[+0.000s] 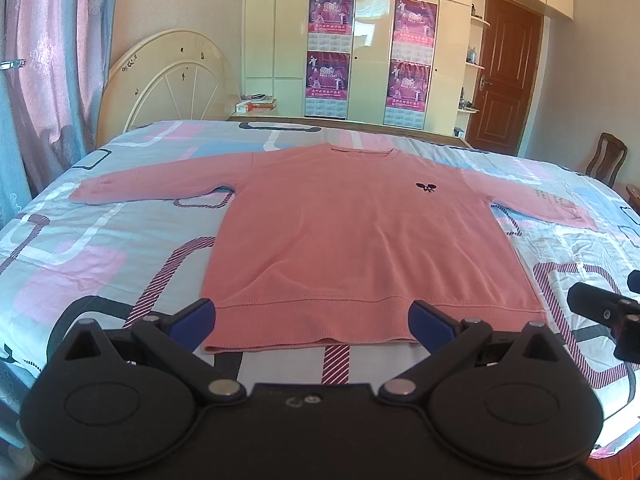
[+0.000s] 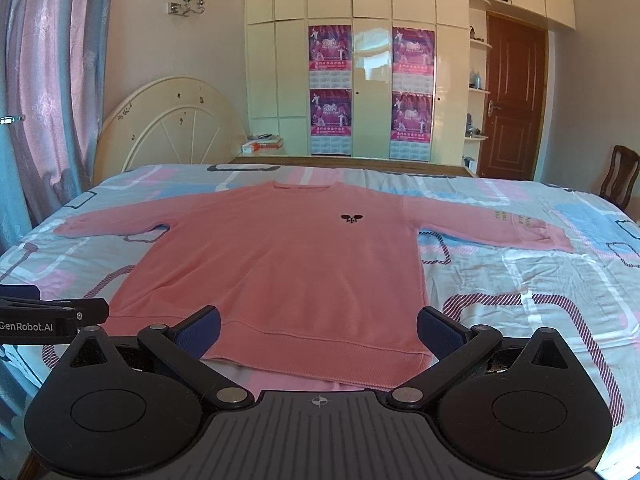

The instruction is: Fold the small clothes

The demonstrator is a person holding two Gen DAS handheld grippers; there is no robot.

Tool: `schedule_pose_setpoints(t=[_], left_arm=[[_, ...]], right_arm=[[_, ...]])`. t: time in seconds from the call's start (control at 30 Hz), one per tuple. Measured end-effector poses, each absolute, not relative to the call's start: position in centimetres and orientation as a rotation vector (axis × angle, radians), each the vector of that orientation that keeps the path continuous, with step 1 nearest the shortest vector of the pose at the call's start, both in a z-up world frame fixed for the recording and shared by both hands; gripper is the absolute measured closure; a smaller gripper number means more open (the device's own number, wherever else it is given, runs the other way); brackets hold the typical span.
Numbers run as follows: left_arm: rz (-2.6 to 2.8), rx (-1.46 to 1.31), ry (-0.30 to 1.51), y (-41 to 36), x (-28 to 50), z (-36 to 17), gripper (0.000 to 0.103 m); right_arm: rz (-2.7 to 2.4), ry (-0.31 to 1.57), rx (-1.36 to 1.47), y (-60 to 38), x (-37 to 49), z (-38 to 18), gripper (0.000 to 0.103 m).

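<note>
Currently we hold the left tongs [image 1: 312, 322] and right tongs [image 2: 319, 330] spread and empty just short of the hem of the pink knit long-sleeved sweater [image 1: 360, 232], flat on the patterned bedsheet [image 1: 100, 248]; folding unstarted, next likely pinching hem corners.

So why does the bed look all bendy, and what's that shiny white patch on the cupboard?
In both wrist views the fisheye lens curves the bed edges and the curtain; they aren't really bent. The shiny patch on the wardrobe is glare, seen in the right wrist view too. The pink sweater looks sharp and evenly lit, while both views darken at the top corners.
</note>
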State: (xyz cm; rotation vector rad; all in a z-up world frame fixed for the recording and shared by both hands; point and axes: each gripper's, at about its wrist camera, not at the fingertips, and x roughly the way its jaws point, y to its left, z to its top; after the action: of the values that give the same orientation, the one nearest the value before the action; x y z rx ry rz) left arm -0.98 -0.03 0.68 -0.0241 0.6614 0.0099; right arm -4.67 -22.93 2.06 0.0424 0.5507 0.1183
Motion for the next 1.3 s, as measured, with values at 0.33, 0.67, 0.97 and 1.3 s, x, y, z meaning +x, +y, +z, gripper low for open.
schedule_pose_setpoints(t=[0.33, 0.67, 0.97, 1.3], left_arm=[[0.004, -0.021, 0.659, 0.2, -1.0, 0.9, 0.0], [0.011, -0.02, 0.661, 0.1, -1.0, 0.9, 0.0], [0.004, -0.015, 0.66, 0.1, -0.9, 1.0, 0.0], [-0.017, -0.001, 0.652, -0.4, 1.5, 0.5, 0.0]], right_arm=[[0.123, 0.551, 0.043, -22.8, -4.6, 1.9, 0.0], [0.129, 0.548, 0.042, -22.6, -4.6, 1.9, 0.0], [0.126, 0.548, 0.042, -22.6, -4.3, 1.9, 0.0], [0.082, 0.534, 0.045, -23.6, -2.9, 1.9, 0.0]])
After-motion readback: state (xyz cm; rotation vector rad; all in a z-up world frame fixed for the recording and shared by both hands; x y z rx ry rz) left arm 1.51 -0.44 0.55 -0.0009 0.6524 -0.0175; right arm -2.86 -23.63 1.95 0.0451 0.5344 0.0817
